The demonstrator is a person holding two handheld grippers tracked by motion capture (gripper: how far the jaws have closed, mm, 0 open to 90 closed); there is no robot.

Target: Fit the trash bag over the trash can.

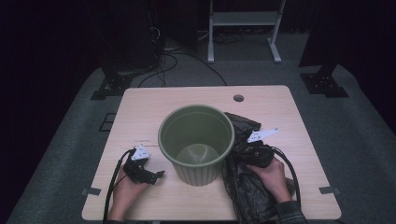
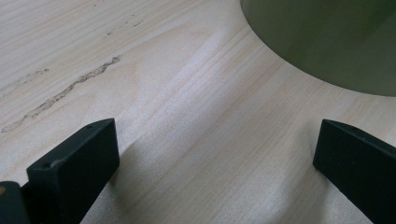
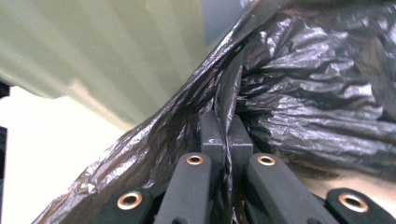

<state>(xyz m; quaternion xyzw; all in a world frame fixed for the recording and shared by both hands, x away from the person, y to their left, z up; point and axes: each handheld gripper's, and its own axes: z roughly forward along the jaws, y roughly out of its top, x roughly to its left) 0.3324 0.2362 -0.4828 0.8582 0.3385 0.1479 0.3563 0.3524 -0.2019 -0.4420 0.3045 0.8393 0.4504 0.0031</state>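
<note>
Our right gripper (image 3: 226, 133) pinches the bag (image 3: 303, 93) in closed fingers; our left gripper (image 2: 210, 154) waits open. Pulling harder may tear the film or tip the bin (image 1: 196, 140).

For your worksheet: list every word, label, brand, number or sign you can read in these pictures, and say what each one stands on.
There is none to read.
Green bin: plain ribbed wall, no label.
Black plastic bag: crinkled film, no print visible.
Wooden table: bare wood with dark smudges, no writing.
Right gripper: a tiny pale mark on one finger, too small to read.
</note>
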